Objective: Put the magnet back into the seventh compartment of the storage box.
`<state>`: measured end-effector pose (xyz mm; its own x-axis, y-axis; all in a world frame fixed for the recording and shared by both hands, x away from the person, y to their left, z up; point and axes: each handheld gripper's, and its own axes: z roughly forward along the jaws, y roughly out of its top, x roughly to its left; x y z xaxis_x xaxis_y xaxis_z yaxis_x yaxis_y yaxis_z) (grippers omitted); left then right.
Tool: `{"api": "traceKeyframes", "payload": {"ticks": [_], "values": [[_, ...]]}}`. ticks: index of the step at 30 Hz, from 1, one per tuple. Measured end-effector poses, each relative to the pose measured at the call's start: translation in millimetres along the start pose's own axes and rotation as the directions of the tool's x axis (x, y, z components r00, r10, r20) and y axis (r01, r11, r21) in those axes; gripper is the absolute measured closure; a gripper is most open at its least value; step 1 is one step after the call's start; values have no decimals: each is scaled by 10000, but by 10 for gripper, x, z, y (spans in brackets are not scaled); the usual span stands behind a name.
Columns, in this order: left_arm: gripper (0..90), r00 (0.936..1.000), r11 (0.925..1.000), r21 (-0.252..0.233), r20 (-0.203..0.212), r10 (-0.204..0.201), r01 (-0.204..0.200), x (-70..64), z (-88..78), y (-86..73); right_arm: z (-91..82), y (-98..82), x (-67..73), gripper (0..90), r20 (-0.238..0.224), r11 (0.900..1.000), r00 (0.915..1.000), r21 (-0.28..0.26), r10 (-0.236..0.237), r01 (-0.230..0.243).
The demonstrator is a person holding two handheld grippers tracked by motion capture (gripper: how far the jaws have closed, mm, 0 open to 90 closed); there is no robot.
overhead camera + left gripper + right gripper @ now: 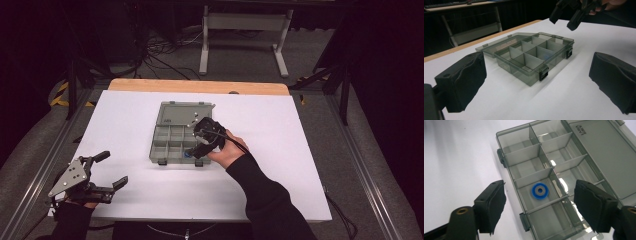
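Open on the white table (285,170): a grey see-through box (168,146), lid (181,114) laid flat behind it on the far side, two dark latches (544,73) on the near wall. Inside, thin partitions cutting the tray into small compartments. Lying flat on the floor of one compartment in the latch-side row, one in from the end: a blue ring (540,190) with a grey centre, clear of the walls around it. In the high view, just a glimpse of that blue (188,154) at the box's near right corner, beside the dark jaws above. Hovering over that corner, clear of the box and tilted down toward it: the right gripper (200,145), held in a hand in a black sleeve. Released, jaws spread wide, pads (492,202) to either side of the ring's compartment in the right gripper view (540,186) and well above it, nothing between them, nothing touched. From the left gripper view, the same jaws hanging in the air over the far end of the box (531,58), at the top edge (564,20). Down at the table's near left corner, well apart from the box: the left gripper (112,170), likewise released, jaws wide and empty, aimed across the white top at the latch side (536,56).
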<state>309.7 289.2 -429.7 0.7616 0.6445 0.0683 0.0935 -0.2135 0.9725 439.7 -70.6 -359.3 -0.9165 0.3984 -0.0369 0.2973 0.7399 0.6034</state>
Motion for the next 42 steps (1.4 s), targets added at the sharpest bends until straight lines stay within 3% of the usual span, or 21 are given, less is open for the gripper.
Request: {"api": "traceKeyframes", "payload": {"ticks": [10,20,35,40,42], "values": [[18,10000,10000,-89,-28,-35,35,-3,5,3,-212,-54,75,199,244,9990,9997,-447,-54,65],[17,10000,9999,-134,-50,-63,63,18,-6,11,-473,-232,126,113,629,9923,9980,-1242,106,-28],[16,9999,9998,-179,-85,-91,90,26,-16,13,-867,-595,219,42,1266,9645,9912,-2640,381,-34],[16,9999,9998,-181,-75,-92,91,25,-19,15,-963,-766,225,8,1389,9483,9879,-3165,693,-220],[16,9999,9998,-203,-85,-88,86,25,-20,17,-989,-850,223,4,1465,9351,9859,-3536,811,-244]]}}
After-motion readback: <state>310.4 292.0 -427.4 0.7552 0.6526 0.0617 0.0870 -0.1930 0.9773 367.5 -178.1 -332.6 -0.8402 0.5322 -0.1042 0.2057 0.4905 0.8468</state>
